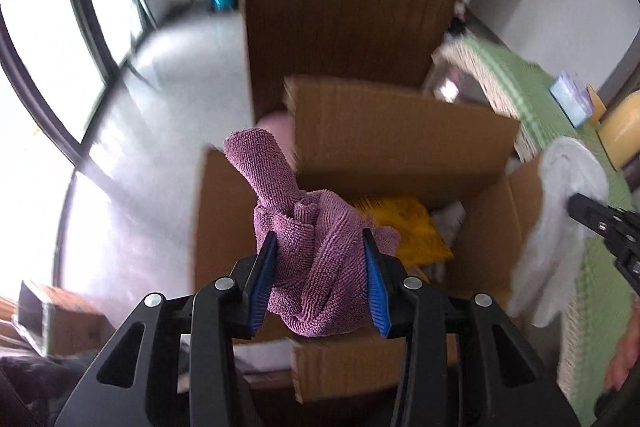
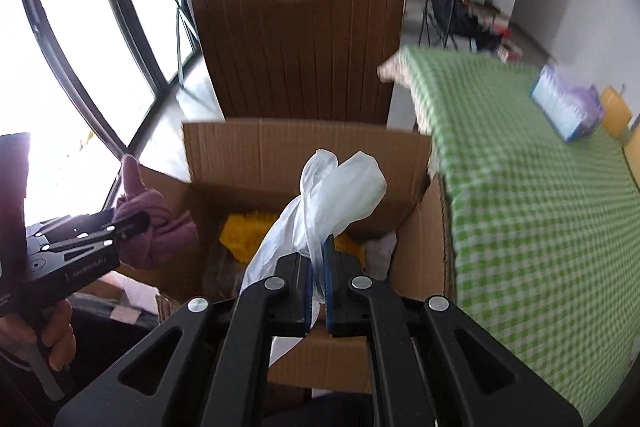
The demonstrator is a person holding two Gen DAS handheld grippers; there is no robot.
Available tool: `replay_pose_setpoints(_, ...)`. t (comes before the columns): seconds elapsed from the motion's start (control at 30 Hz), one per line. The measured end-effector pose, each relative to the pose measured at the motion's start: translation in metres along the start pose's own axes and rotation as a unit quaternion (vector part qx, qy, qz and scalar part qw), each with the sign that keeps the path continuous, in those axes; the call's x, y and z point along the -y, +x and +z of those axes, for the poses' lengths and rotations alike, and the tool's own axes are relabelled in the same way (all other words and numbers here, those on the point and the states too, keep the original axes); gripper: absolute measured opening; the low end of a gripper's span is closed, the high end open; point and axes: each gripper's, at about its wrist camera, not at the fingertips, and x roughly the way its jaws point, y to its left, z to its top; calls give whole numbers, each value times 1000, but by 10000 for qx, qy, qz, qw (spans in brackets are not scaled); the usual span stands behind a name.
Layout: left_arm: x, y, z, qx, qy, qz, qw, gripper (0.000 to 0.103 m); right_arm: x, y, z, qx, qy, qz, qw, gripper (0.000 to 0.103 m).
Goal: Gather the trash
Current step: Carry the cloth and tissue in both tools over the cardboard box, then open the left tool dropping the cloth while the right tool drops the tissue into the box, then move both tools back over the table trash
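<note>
Two handheld tools point steeply downward, side by side. The left tool (image 1: 320, 259) has its blue pads (image 1: 262, 287) partly apart, pressed against a bundled purple cloth (image 1: 316, 259). The right tool (image 2: 319, 275), at about three o'clock from the left, is nearly closed, pinching a thin white plastic bag (image 2: 332, 195). A hand (image 2: 48, 331) grips the left tool's handle.

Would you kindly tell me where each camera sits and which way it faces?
Left wrist view: on the left claw, angled down at the cardboard box; its blue pads grip a purple cloth.
Right wrist view: on the right claw, angled down over the box; it pinches a white plastic bag; a hand shows.
Shared: box, brown chair, green checked tablecloth, each other's claw.
</note>
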Motion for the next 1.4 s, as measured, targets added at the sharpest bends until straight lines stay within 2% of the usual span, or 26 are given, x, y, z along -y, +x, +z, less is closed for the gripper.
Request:
replay_pose_setpoints(0.03,2,12,0,-375,-79,-208,9990,38,0,9,2,-216,16,-16,9998,5)
replay_pose_setpoints(0.1,1,26,-1,-675,-139,-352,9970,38,3,26,5,-591,77,83,9982,5)
replay_pose_setpoints(0.23,0,37,-4,-840,-150,-352,9957,38,-2,49,6,-1027,-35,60,9947,5)
replay_pose_setpoints(0.4,-3,42,-2,-864,-116,-377,9955,38,-2,67,8,-1182,15,89,9929,5)
replay_pose_setpoints(0.43,4,47,0,-876,-101,-366,9954,40,-1,69,9,-1207,20,50,9927,5)
replay_pose_setpoints(0.5,3,48,2,-893,-169,-405,9950,51,1,77,11,-1239,102,38,9922,5)
replay_pose_setpoints(0.53,4,52,5,-881,-223,-409,9950,61,3,79,12,-1256,175,27,9919,16)
replay_pose_setpoints(0.57,4,51,6,-841,-233,-411,9953,64,4,80,13,-1289,212,-17,9914,39)
replay_pose_setpoints(0.63,6,49,8,-756,-89,-376,9964,68,6,81,16,-1272,256,-112,9915,61)
replay_pose_setpoints(0.9,1,53,13,-830,-183,-338,9958,70,6,89,15,-1404,255,-117,9897,63)
replay_pose_setpoints(1.13,-4,45,12,-773,-196,-337,9962,70,3,82,12,-1356,254,-118,9904,63)
replay_pose_setpoints(1.3,-6,31,10,-571,-144,-209,9980,70,4,65,10,-1211,299,-106,9921,63)
replay_pose_setpoints(1.4,-5,15,10,-251,-91,-21,9996,70,5,49,8,-992,380,69,9943,70)
